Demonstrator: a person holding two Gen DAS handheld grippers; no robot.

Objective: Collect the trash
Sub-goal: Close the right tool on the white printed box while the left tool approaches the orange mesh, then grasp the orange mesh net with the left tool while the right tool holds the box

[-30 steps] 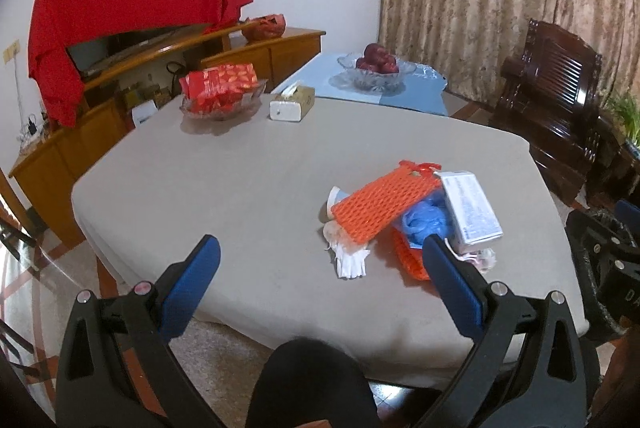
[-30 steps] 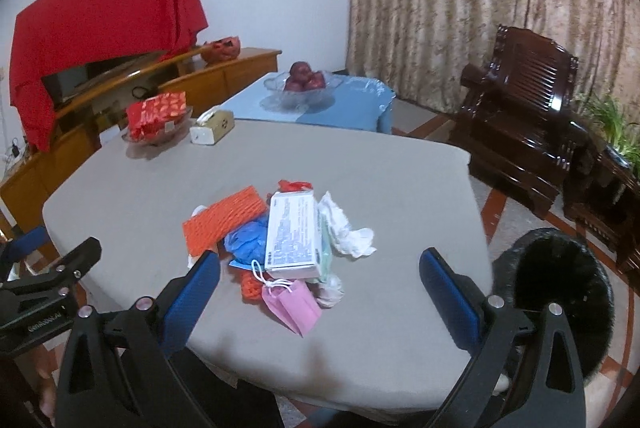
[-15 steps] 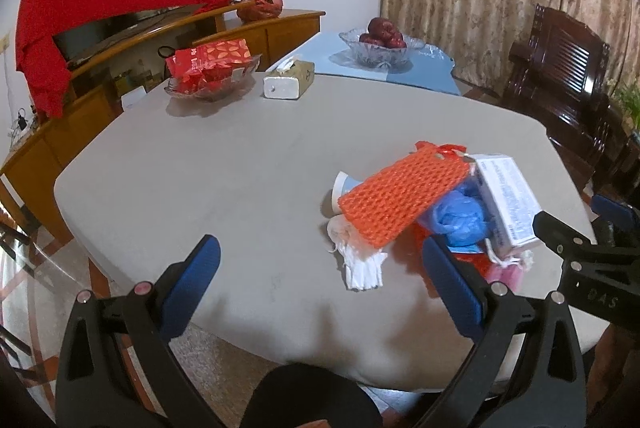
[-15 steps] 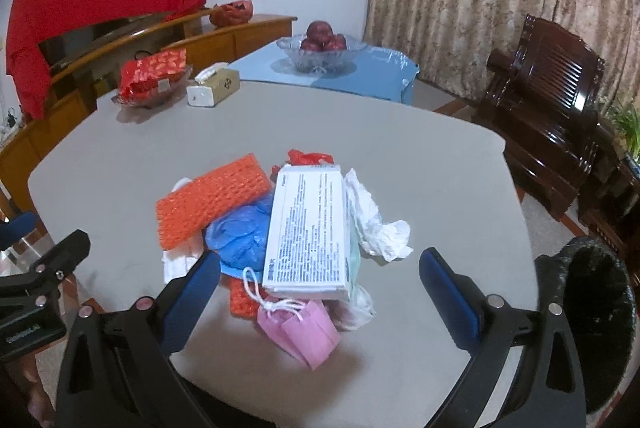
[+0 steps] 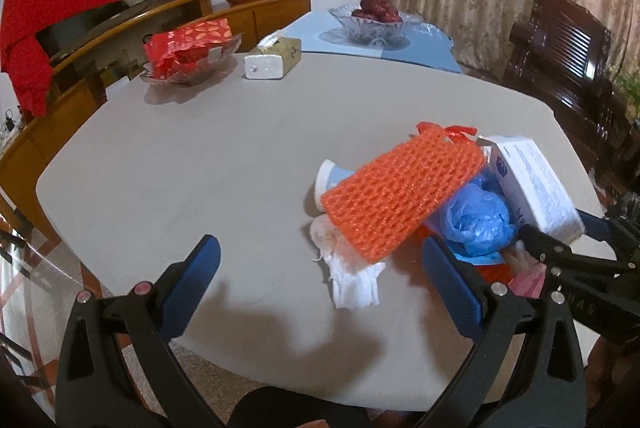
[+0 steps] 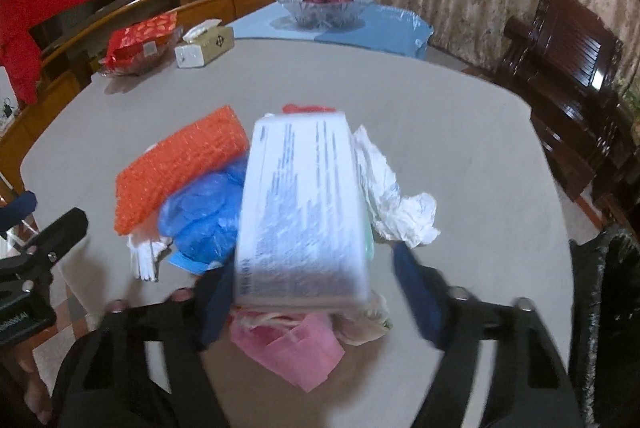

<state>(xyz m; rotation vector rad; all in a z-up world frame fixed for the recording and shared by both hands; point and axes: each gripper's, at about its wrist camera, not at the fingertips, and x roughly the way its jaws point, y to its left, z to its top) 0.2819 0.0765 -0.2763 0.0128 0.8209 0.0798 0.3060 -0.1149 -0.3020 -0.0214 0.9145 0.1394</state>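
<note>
A trash pile lies on the grey table (image 5: 224, 155): an orange foam net (image 5: 400, 191), a blue plastic bag (image 5: 476, 220), a white printed box (image 5: 532, 183), a white tissue (image 5: 352, 276) and a paper cup (image 5: 326, 179). My left gripper (image 5: 320, 272) is open, just short of the tissue. In the right wrist view the white box (image 6: 304, 211) sits between the fingers of my right gripper (image 6: 316, 292), which is open around its near end. A pink mask (image 6: 288, 348) lies under it, crumpled white paper (image 6: 396, 203) to its right.
A black trash bin (image 6: 604, 312) stands off the table's right edge. At the far side are a tissue box (image 5: 272, 59), a glass dish of red packets (image 5: 188, 55) and a fruit bowl (image 5: 372, 19). A dark wooden chair (image 5: 560, 43) is at right.
Both grippers have moved forward to the pile. The right gripper's jaws have narrowed and now straddle the white box; the left now reaches over the table edge near the tissue.
</note>
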